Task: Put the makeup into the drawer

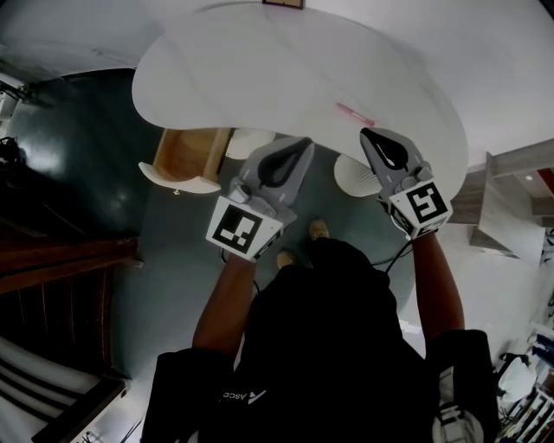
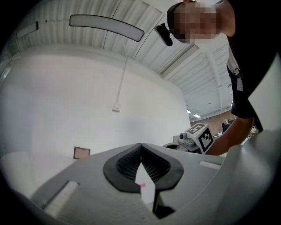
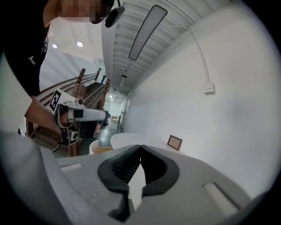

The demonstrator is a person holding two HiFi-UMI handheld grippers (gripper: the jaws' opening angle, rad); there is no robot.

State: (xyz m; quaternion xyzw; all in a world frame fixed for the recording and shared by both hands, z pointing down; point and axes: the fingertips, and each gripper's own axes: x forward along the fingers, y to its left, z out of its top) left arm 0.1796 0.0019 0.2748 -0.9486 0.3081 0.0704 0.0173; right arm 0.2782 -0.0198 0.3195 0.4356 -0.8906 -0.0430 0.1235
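Note:
A slim pink makeup stick [image 1: 355, 114] lies on the white oval table [image 1: 260, 69] near its front right edge. Just in front of it and slightly right, my right gripper [image 1: 370, 135] is shut and holds nothing. My left gripper [image 1: 302, 144] is also shut and empty, left of the stick at the table's front edge. A wooden drawer [image 1: 186, 154] with a white front stands open under the table's left side. In the left gripper view the jaws [image 2: 141, 145] meet, and a bit of the pink stick [image 2: 142, 186] shows below them. The right gripper's jaws [image 3: 140, 146] are closed too.
A small brown frame [image 1: 283, 3] stands at the table's far edge by the white wall. Two white seats [image 1: 355, 177] sit under the table's front edge. The person's feet [image 1: 318, 229] are on the dark floor. A wooden staircase [image 1: 52, 260] runs along the left.

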